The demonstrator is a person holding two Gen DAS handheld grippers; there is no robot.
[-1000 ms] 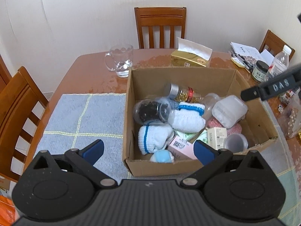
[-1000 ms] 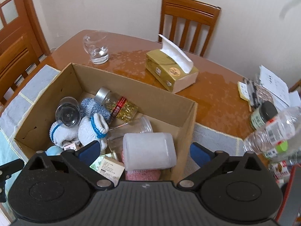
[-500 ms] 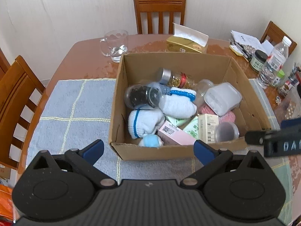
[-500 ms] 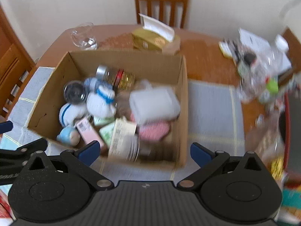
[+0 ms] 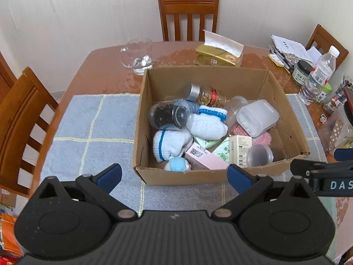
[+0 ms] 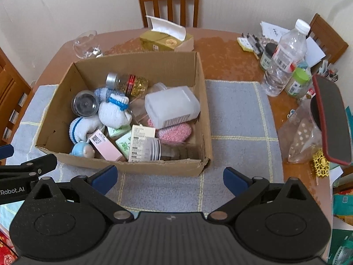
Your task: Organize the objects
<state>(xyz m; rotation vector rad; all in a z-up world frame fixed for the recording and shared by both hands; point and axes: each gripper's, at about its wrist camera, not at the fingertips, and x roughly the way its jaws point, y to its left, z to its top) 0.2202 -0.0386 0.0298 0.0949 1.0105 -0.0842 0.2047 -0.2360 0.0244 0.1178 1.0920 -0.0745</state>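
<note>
- Cardboard box (image 5: 205, 177) of jumbled objects straight ahead of both grippers, on the table's blue mat (image 5: 94, 121).
- Left gripper (image 5: 174, 173) spread wide, empty; right gripper (image 6: 169, 175) likewise.
- Nearest left: pink carton (image 5: 204, 158), long axis slanting rightward toward the box's near wall.

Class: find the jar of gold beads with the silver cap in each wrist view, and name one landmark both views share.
Left wrist: jar of gold beads lies at the box's far wall, centre.
Right wrist: jar lies far-left of centre.
Shared landmark: gold tissue box behind the cardboard box.
</note>
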